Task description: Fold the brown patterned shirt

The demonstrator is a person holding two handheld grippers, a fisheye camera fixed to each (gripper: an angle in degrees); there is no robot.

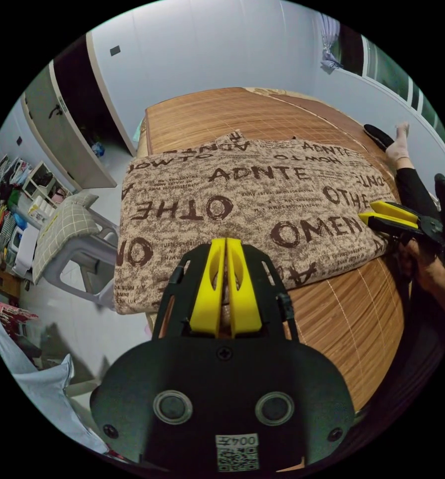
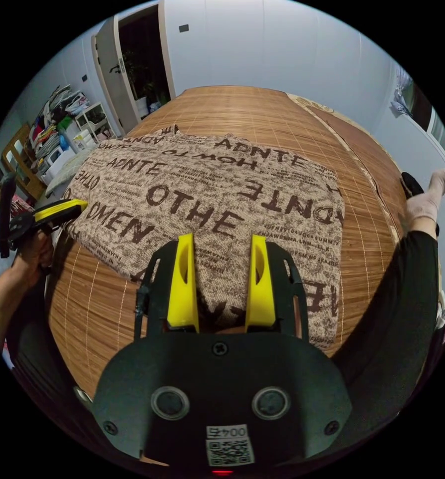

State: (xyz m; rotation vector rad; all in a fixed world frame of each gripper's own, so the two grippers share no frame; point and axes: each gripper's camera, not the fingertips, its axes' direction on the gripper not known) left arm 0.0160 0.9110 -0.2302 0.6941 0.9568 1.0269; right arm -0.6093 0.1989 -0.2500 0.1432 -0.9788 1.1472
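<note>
The brown patterned shirt (image 1: 262,199) (image 2: 207,189), printed with dark letters, lies folded into a flat rectangle on a bamboo mat (image 1: 232,110) (image 2: 232,105). In the left gripper view, my left gripper (image 1: 225,242) has its yellow jaws pressed together above the shirt's near edge; no cloth shows between the tips. My right gripper (image 1: 369,214) reaches in at the shirt's right end. In the right gripper view, my right gripper (image 2: 221,238) stands open over the shirt's near edge, with cloth under the gap. The left gripper (image 2: 80,203) touches the shirt's left edge, held by a hand (image 2: 33,249).
A person's leg in dark trousers (image 2: 412,279) (image 1: 407,179) lies along the mat's right side, foot towards the wall. A grey chair with a checked cushion (image 1: 68,224) and cluttered shelves (image 1: 8,199) (image 2: 58,124) stand off the mat's left side. An open doorway (image 2: 137,65) lies beyond.
</note>
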